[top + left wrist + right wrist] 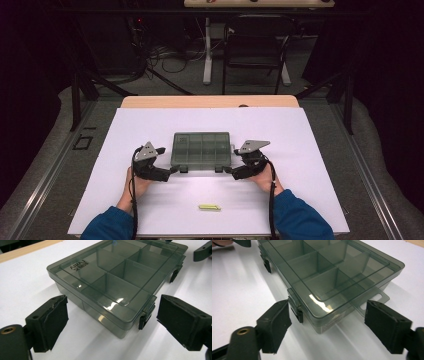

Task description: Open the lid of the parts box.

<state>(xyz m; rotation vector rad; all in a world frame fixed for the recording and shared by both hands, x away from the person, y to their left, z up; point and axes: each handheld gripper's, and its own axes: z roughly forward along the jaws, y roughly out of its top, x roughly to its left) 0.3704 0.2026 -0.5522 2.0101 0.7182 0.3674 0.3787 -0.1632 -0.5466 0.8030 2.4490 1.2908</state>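
A smoky translucent compartment box (201,148) lies shut on the white table sheet, its lid down over several empty compartments. My left gripper (174,170) is at the box's near left corner and my right gripper (227,170) is at its near right corner. In the left gripper view the box (117,275) has its corner between the jaws of the left gripper (113,306), with a dark latch (143,320) just inside the right jaw. In the right gripper view the right gripper (328,308) straddles the other corner of the box (332,275), its left jaw next to a latch (298,313). Both stand open, pads off the plastic.
A small yellow-green object (209,206) lies on the white sheet (150,125) near the front edge, between the person's blue sleeves. A wooden table strip (210,101) borders the far side. Beyond it are a dark chair (255,45), a table leg and floor cables.
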